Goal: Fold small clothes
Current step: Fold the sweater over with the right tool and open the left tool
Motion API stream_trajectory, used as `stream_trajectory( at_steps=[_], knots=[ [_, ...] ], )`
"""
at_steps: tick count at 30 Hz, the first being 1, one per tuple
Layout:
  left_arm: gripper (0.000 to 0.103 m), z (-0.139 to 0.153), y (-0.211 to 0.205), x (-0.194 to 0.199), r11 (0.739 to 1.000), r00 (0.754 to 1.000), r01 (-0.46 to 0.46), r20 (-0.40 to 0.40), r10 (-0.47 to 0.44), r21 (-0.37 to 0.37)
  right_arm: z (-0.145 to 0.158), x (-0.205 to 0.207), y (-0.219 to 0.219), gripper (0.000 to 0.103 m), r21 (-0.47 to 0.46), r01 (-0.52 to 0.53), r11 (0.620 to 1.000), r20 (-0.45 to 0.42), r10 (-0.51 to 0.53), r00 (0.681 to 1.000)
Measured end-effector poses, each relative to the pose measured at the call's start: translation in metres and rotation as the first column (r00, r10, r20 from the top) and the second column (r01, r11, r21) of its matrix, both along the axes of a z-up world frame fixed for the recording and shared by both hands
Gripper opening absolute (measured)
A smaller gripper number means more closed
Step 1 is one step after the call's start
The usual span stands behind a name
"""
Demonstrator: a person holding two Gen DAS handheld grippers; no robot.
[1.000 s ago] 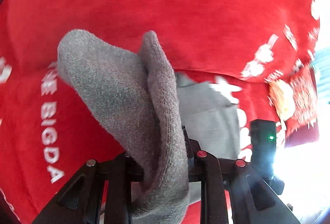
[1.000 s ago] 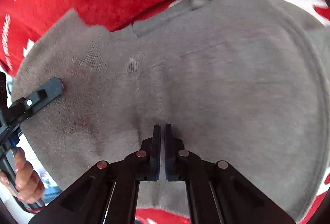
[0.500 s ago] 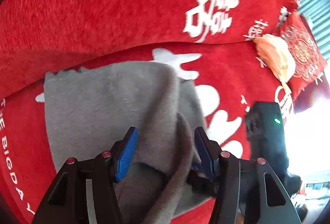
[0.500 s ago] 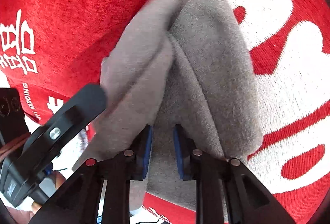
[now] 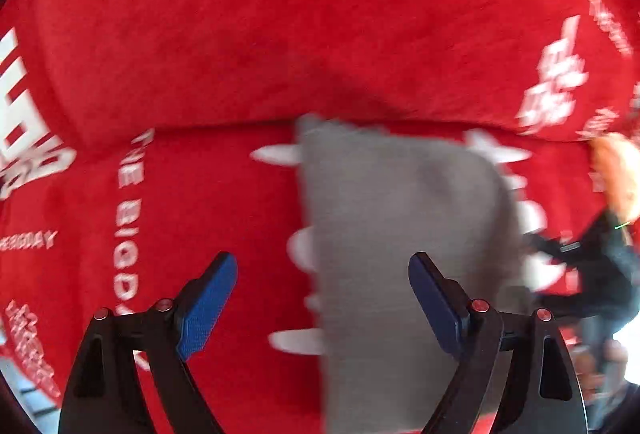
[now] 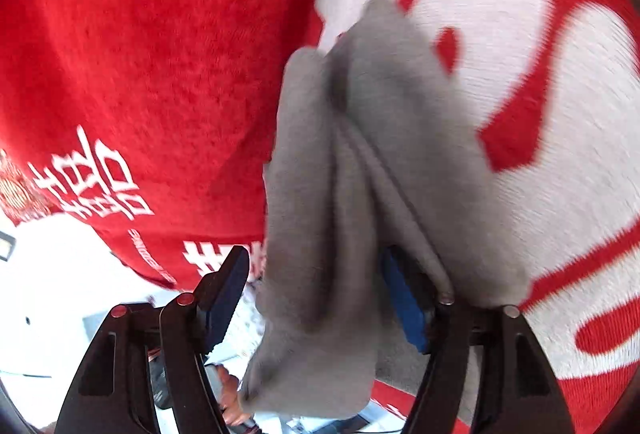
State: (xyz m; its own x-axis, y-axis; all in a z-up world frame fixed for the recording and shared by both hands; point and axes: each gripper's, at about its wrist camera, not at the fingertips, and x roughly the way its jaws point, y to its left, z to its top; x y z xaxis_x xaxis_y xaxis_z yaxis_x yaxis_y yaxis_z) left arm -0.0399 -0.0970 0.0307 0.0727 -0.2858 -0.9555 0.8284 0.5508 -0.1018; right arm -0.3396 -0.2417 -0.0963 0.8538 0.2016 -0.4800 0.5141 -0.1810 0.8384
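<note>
A small grey knit garment (image 5: 404, 234) lies folded on the red cloth (image 5: 320, 14) with white lettering. My left gripper (image 5: 324, 286) is open wide just above its near left part, holding nothing. In the right wrist view the garment (image 6: 360, 154) is bunched in folds and drapes between the fingers of my right gripper (image 6: 316, 286), which stands open. The cloth lies over the right finger's blue pad (image 6: 404, 306); the left finger (image 6: 224, 286) is clear of it.
The red cloth (image 6: 140, 74) covers the whole surface and has a raised fold behind the garment. An orange item (image 5: 616, 178) lies at the far right. The other gripper's black body (image 5: 592, 274) shows at the right edge. A pale floor (image 6: 52, 294) lies beyond the cloth's edge.
Both grippers have opened and let go of the grey garment. The left gripper has drawn back and to the left, and the garment now lies flatter on the cloth.
</note>
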Motion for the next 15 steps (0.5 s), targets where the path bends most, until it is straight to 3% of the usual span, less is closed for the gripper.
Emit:
stream_trajectory(
  at_steps=[2,5,7,9,12,15],
  knots=[
    [0.088,-0.016,0.006,0.001,0.999,0.999,-0.005,0.038,0.003,0.053,0.009,0.009,-0.003,0.074,-0.035,-0.047,0.998,-0.025,0.046,0.999],
    [0.088,-0.036,0.011,-0.002,0.995,1.0,-0.01,0.023,0.008,0.098,0.011,0.034,-0.008,0.071,-0.052,-0.134,0.99,-0.161,0.124,0.979],
    [0.088,-0.038,0.014,-0.005,0.994,1.0,-0.026,0.015,0.025,0.103,0.013,0.049,-0.01,0.016,-0.077,-0.209,0.975,-0.249,0.184,0.951],
    [0.088,-0.034,0.014,-0.007,0.994,1.0,-0.03,0.01,0.029,0.102,0.028,0.057,-0.009,0.014,-0.136,-0.247,0.959,-0.264,0.205,0.943],
    [0.088,-0.019,0.013,-0.013,0.999,1.0,-0.013,0.008,0.012,0.052,0.071,0.058,-0.005,0.014,-0.297,-0.274,0.915,-0.228,0.211,0.951],
    [0.088,-0.018,0.006,-0.02,0.999,0.999,0.027,0.017,-0.028,0.045,0.079,0.039,-0.008,0.014,-0.336,-0.285,0.898,-0.277,0.195,0.941]
  ],
)
